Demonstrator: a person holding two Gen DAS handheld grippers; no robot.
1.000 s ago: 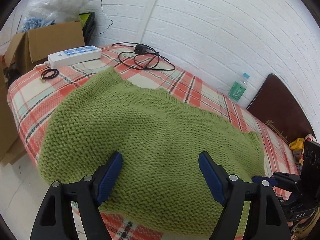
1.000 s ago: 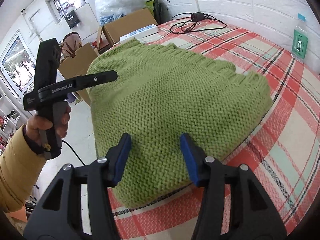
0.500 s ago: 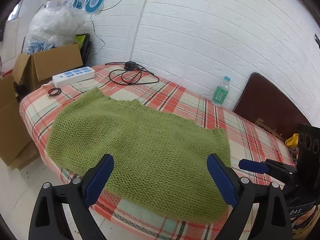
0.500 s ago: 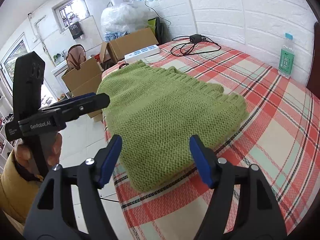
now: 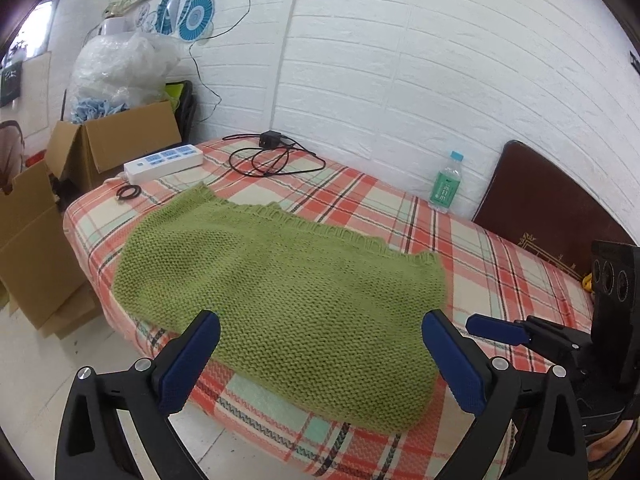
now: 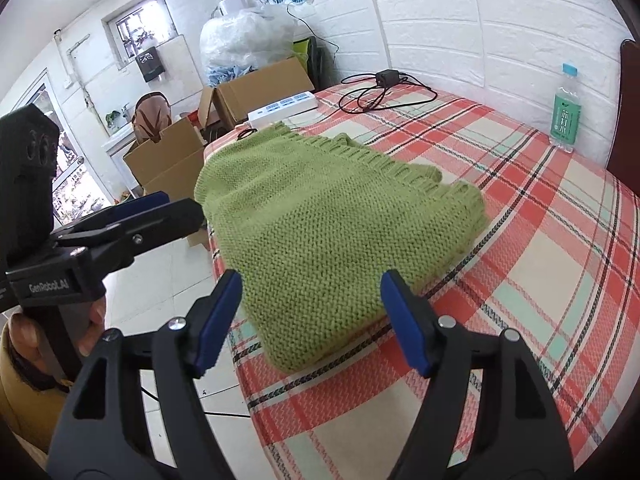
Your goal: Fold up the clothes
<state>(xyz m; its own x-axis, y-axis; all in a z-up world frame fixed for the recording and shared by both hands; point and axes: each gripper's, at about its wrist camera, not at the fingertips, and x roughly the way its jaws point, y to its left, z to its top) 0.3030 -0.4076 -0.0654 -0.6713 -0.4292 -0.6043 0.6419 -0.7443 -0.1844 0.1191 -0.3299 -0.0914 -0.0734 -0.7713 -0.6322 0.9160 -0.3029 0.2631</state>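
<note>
Grippers have lifted back, opened wider, off green knit.

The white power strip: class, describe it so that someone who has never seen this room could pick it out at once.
Start at the bed with the red plaid cover along the white brick wall. Go to its far end, beside the open cardboard box. There lies the power strip, a long white bar with a row of blue sockets; the coiled black cable next to it is dark and thin.

Green knit garment flat on plaid bedspread, left gripper opening, empty.
</note>
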